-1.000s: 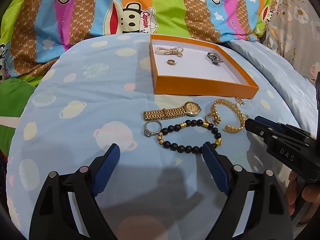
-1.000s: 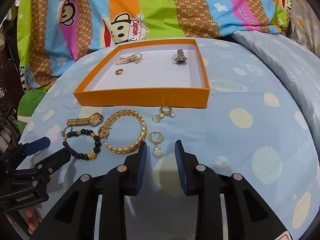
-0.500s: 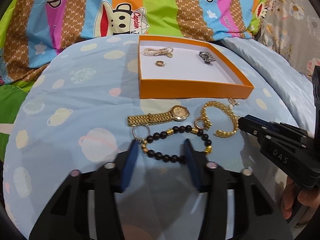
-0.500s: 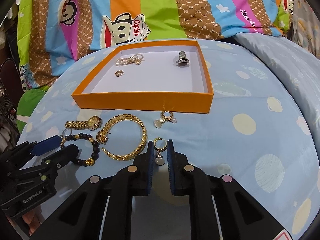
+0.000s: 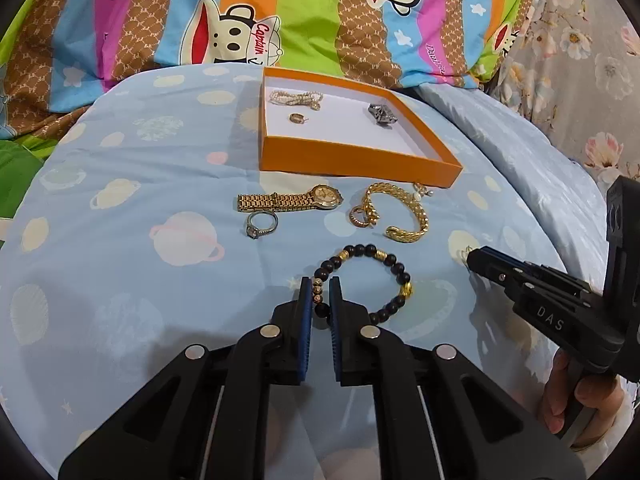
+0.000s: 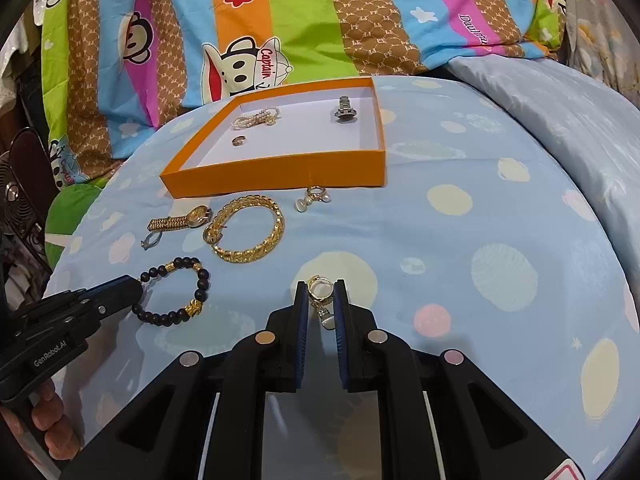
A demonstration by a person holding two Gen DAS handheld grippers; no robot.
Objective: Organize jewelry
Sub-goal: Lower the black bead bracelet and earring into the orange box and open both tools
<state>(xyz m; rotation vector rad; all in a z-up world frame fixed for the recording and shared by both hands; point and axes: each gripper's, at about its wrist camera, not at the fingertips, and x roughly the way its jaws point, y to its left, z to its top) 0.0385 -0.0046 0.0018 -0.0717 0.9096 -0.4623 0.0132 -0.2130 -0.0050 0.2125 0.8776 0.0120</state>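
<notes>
My left gripper (image 5: 320, 296) has closed on the beaded bracelet (image 5: 362, 284), dragging it nearer; my right gripper (image 6: 321, 300) has clamped the pearl earring (image 6: 320, 300). Both lie on the bed, near of the orange tray (image 6: 280, 170), ready for transfer.

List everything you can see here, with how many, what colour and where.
orange tray: 1, orange with white floor, far middle of bed
pearl piece: 1, cream, in tray
small ring: 1, gold, in tray
metal clasp: 1, grey, in tray
watch: 1, gold, before tray
stone ring: 1, silver, beside watch
chain bracelet: 1, gold, before tray
pearl earring: 1, gold and white, by tray
bead bracelet: 1, black and gold, in left tongs
drop earring: 1, gold and white, in right tongs
</notes>
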